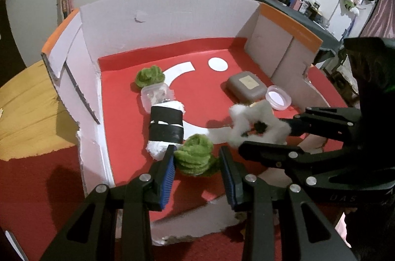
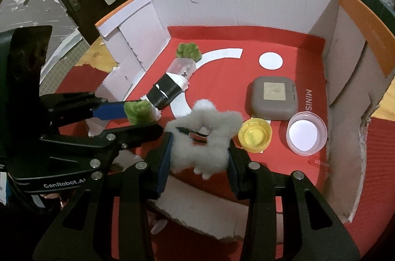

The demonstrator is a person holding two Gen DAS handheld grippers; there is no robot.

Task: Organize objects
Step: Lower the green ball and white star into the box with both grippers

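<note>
My left gripper (image 1: 197,162) stands open around a green fuzzy coil (image 1: 195,154) on the red floor of the box; in the right wrist view the coil (image 2: 138,111) sits at its blue pad. My right gripper (image 2: 200,154) is shut on a white fuzzy ring (image 2: 205,137), held above the floor; the ring also shows in the left wrist view (image 1: 256,122). A black-and-white wrapped roll (image 1: 166,130) lies just beyond the green coil, against a clear plastic tub (image 1: 155,95). A second green coil (image 1: 149,75) lies behind the tub.
The cardboard box (image 1: 158,11) has white walls and a torn front edge. Inside lie a grey case (image 2: 274,98), a clear lid (image 2: 306,135) and a yellow cap (image 2: 254,135). White paper shapes (image 2: 270,60) are stuck on the red floor.
</note>
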